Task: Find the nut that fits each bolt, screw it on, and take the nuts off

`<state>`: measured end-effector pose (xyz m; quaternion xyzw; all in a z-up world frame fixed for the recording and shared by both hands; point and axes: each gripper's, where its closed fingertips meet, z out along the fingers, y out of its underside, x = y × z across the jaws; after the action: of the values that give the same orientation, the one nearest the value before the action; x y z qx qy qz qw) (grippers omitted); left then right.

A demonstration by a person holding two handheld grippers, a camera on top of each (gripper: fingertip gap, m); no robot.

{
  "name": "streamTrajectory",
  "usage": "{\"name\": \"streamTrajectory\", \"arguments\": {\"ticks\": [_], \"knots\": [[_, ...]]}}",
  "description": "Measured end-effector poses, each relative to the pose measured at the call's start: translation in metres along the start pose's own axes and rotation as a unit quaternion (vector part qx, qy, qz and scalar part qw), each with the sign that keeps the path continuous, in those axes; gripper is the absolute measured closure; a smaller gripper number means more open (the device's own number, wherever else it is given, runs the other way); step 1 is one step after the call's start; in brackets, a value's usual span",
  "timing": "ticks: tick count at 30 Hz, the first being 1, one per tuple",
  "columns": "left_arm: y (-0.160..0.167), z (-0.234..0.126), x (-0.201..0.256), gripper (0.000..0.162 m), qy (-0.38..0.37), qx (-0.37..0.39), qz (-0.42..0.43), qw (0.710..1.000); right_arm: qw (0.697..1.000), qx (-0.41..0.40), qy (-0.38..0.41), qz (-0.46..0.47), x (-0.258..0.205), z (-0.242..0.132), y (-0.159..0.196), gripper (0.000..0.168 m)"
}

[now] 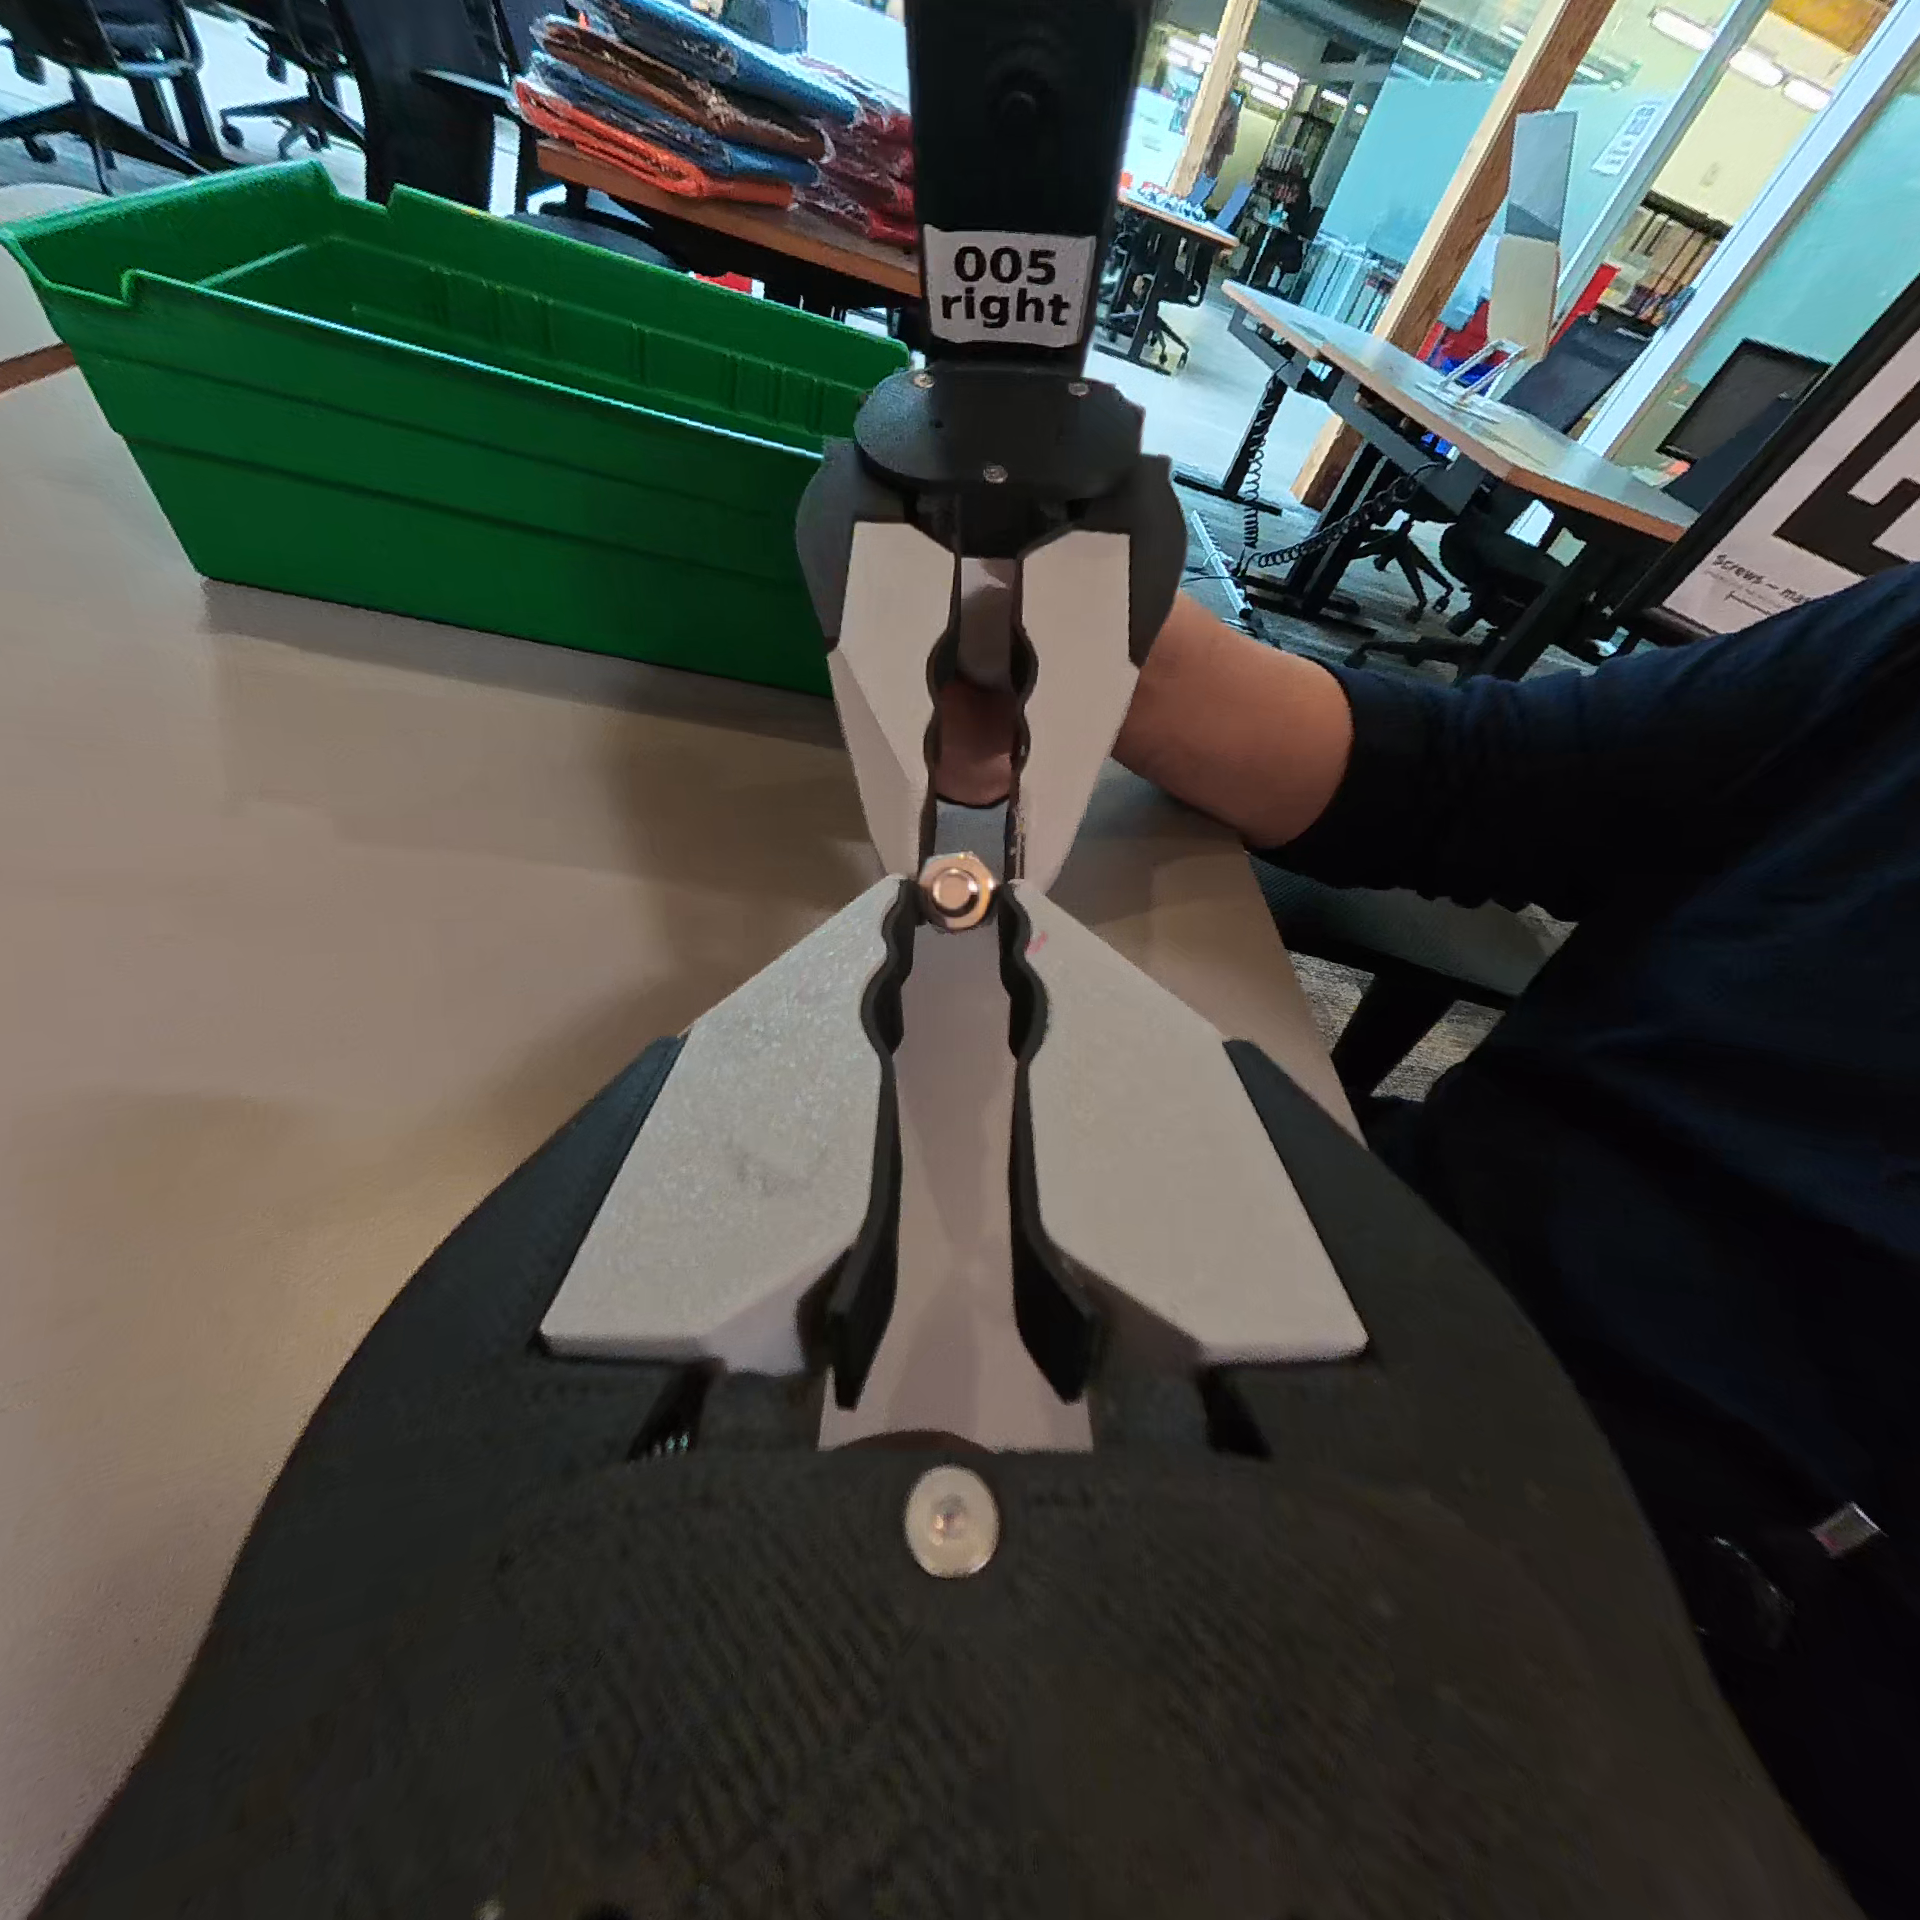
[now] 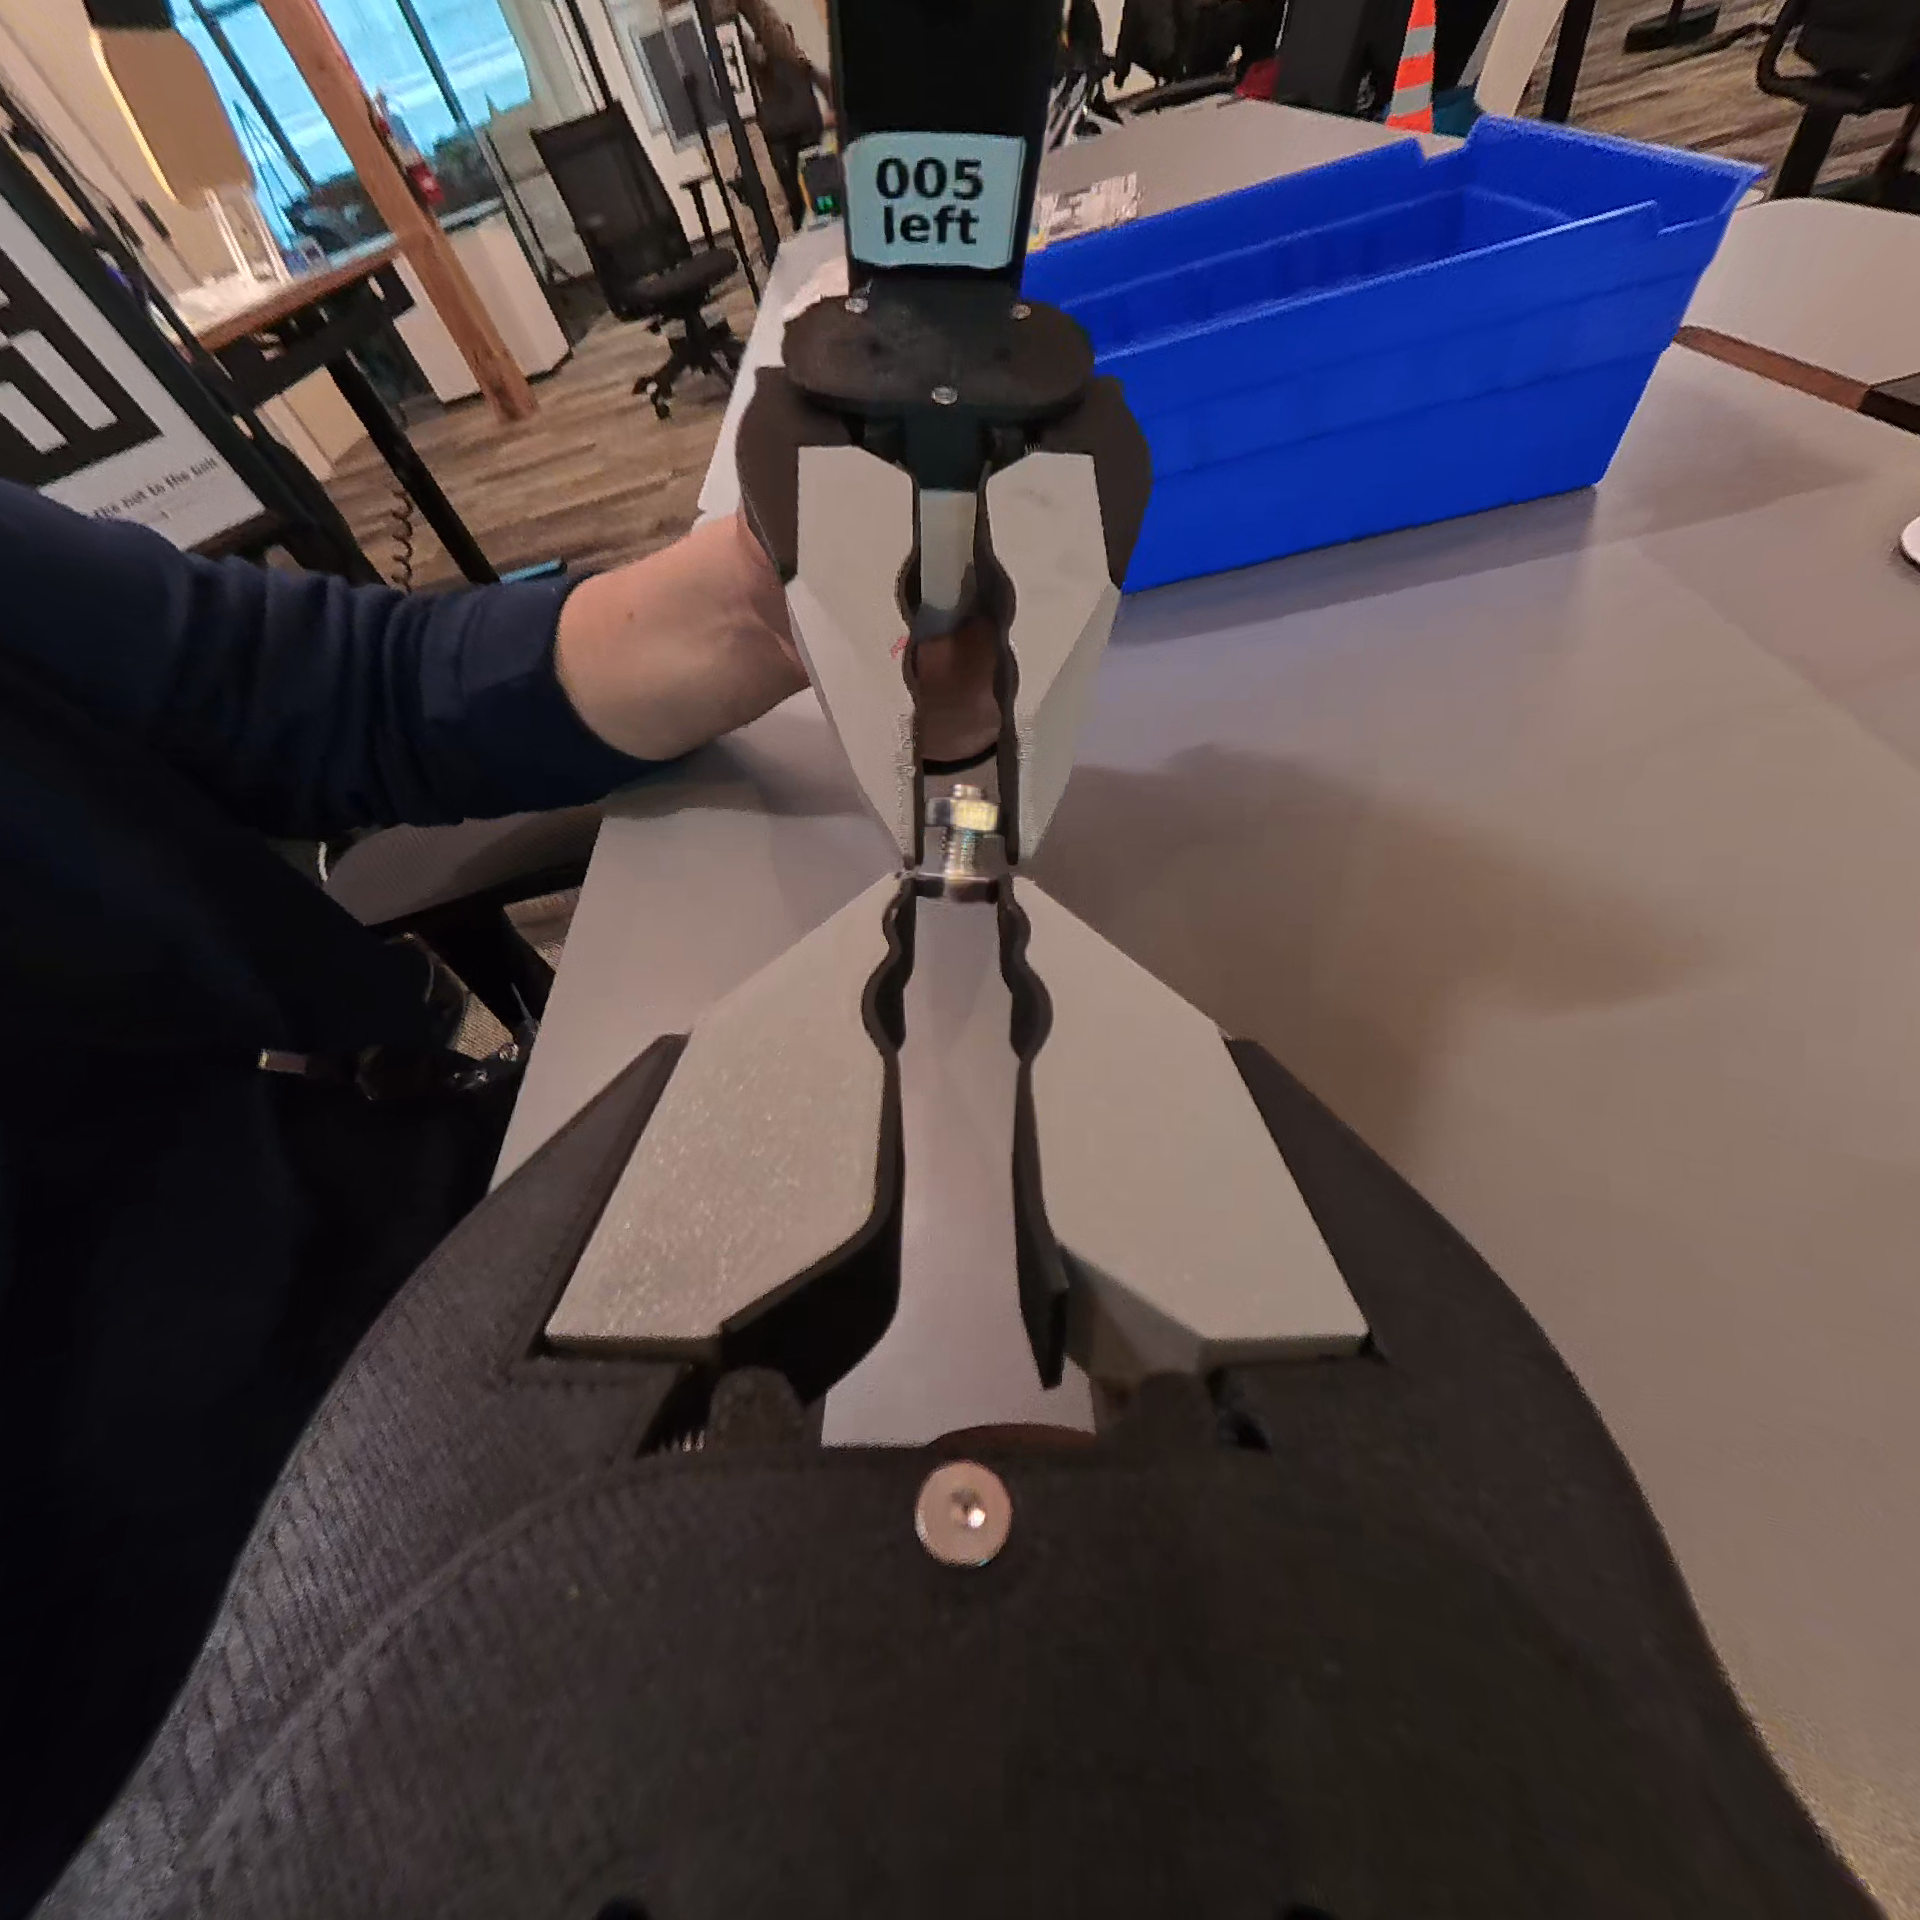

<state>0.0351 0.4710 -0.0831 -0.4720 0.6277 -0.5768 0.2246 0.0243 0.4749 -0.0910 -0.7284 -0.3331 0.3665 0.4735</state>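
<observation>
**Two grippers, one bolt, tip to tip**

Above the near edge of the grey table point(image 2: 1455, 790), the two grippers meet nose to nose with the hardware between them. From the left wrist view, the left gripper point(image 1: 958, 902) is clamped on a shiny round-ended piece that looks like the bolt point(image 1: 958, 891) seen end-on. From the right wrist view, the right gripper point(image 2: 958, 888) is closed at its tips on what appears to be the nut point(image 2: 961, 883), with the threaded shank running away from it into the tips of the other tool. Exactly which tong grips which part is hard to tell at this scale.

The step in hand seems to be turning the nut along the thread, though whether on or off I can't say. To do it well, I'd keep both tools on one straight line with the bolt, hold one side still, and twist the other in short turns, re-gripping squarely on the flats so nothing cross-threads or drops.

Farther back sit stacked green bins point(image 1: 436, 416) and stacked blue bins point(image 2: 1403, 312); the top bins' contents are hidden from these angles.
</observation>
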Motion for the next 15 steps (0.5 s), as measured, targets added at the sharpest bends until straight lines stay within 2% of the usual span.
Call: {"name": "streamTrajectory", "arguments": {"ticks": [5,15], "knots": [[0.003,0.002,-0.003,0.149,-0.008,-0.005,-0.006,1.0,1.0,-0.013,0.007,-0.001,0.002,0.006,0.005,0.156],[-0.009,-0.002,-0.004,0.145,0.005,0.035,-0.041,0.999,1.0,0.015,0.025,-0.01,0.006,0.006,-0.004,0.156]]}}
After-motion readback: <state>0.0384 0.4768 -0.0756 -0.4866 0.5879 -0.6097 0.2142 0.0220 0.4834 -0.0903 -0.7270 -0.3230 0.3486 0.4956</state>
